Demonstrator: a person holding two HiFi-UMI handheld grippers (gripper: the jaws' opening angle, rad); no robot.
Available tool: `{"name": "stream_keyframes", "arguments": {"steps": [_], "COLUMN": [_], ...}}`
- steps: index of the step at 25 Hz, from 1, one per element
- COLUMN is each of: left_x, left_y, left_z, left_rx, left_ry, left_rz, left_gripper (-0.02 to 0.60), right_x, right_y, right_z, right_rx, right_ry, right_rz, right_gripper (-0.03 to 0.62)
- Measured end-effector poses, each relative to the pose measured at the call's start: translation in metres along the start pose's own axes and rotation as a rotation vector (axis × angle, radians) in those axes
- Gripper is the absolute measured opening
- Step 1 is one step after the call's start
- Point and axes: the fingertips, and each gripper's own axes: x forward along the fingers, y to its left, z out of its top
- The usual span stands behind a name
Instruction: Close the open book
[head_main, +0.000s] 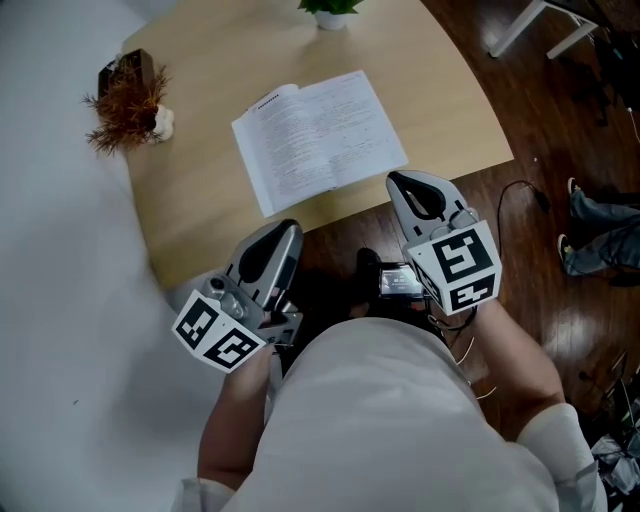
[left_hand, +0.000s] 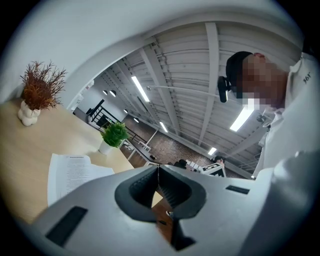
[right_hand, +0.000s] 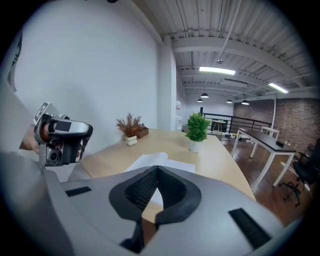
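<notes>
Both tongs are pinched fully shut with nothing in them. Your left tongs (head_main: 288, 230) sit lower left of centre and your right tongs (head_main: 397, 180) right of centre, at the table (head_main: 200, 80) edge. The book (head_main: 320, 135) lies open on the table, upper middle of frame, clear of both.

You have bare tabletop (head_main: 440, 90) to pass over right of the open book (head_main: 320, 140) and along its near edge. The dried plant (head_main: 128, 105) stands at the left, and the green potted plant (head_main: 330, 12) at the far edge.
</notes>
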Motion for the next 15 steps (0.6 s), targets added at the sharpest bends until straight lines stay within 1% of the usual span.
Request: {"name": "stream_keyframes", "arguments": {"steps": [6, 10, 15], "left_x": [-0.009, -0.015, -0.025], "left_y": [-0.011, -0.019, -0.03], "left_z": [0.005, 0.007, 0.008], "left_rx": [0.017, 0.027, 0.052], "left_ry": [0.006, 0.012, 0.02], "left_rz": [-0.01, -0.021, -0.037], "left_gripper": [-0.003, -0.003, -0.003], "right_x": [-0.012, -0.022, -0.036], "right_y": [0.01, 0.024, 0.038], "right_z": [0.004, 0.011, 0.029], "right_rx": [0.031, 0.068, 0.062], "right_ry": [0.005, 0.001, -0.049], "right_rz": [0.03, 0.078, 0.118], "right_gripper": [0.003, 0.003, 0.003]}}
